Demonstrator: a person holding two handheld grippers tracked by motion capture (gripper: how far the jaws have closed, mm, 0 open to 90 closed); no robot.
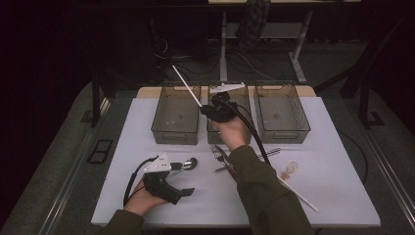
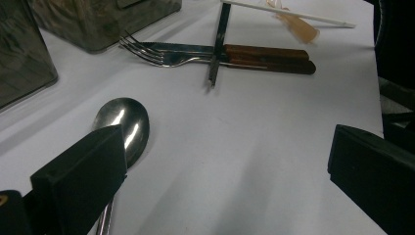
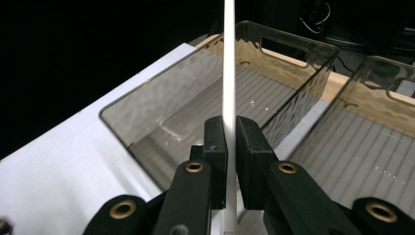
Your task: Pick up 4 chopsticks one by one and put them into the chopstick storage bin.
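Note:
My right gripper (image 1: 208, 110) hangs above the middle bin (image 1: 246, 108), shut on a thin white stick (image 1: 186, 85) that slants up and left over the left bin (image 1: 161, 110). In the right gripper view the stick (image 3: 229, 73) stands pinched between the jaws of that gripper (image 3: 231, 133), with the left bin (image 3: 147, 112) behind it. My left gripper (image 1: 183, 180) rests low at the front left, open. A metal spoon (image 2: 123, 125) lies right by its left jaw, with nothing between the jaws of this gripper (image 2: 227, 161).
Two wood-handled forks (image 2: 195, 54) lie mid-table with a thin black utensil (image 2: 219, 44) across them. Beyond are a second white stick (image 2: 288, 12) and an amber plastic piece (image 2: 298, 28). A third empty bin (image 1: 304, 115) stands at the back right.

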